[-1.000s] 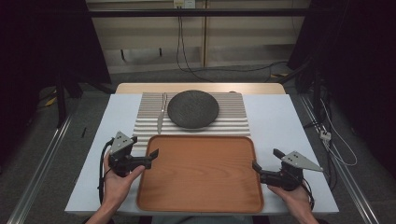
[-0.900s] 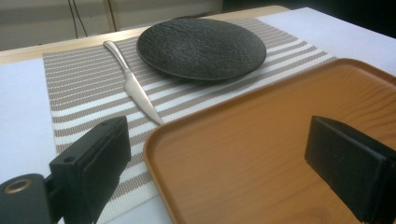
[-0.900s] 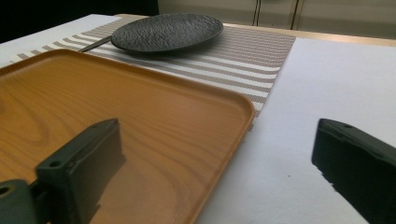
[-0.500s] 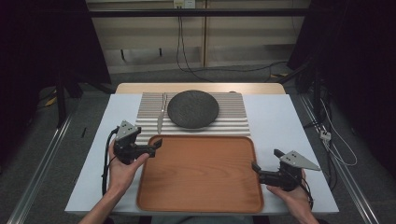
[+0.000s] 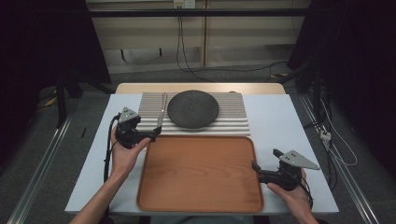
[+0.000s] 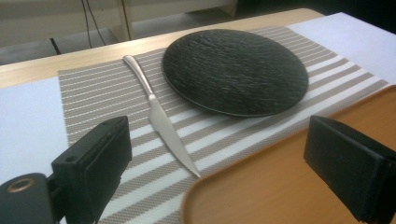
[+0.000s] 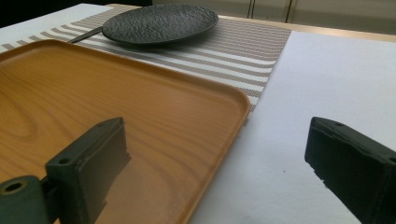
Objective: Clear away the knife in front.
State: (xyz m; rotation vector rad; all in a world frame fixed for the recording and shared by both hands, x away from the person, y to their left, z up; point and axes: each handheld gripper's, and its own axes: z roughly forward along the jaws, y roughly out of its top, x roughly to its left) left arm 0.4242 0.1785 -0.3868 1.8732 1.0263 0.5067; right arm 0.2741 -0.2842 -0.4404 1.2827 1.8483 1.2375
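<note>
The high view looks from above the person's side, forward and down, and takes in the whole counter (image 5: pixel 299 121) from well back. The left gripper view sits low and close, facing past the knife (image 6: pixel 161 119) toward the black plate (image 6: pixel 236 70) on the striped mat (image 6: pixel 93 98). The right gripper view is just as low, skimming across the wooden tray (image 7: pixel 116 102) toward the far side. Both claw cameras share the plate (image 7: pixel 159 22), the mat (image 7: pixel 243 46) and a corner of the tray (image 6: pixel 280 177); the high view holds them all.
</note>
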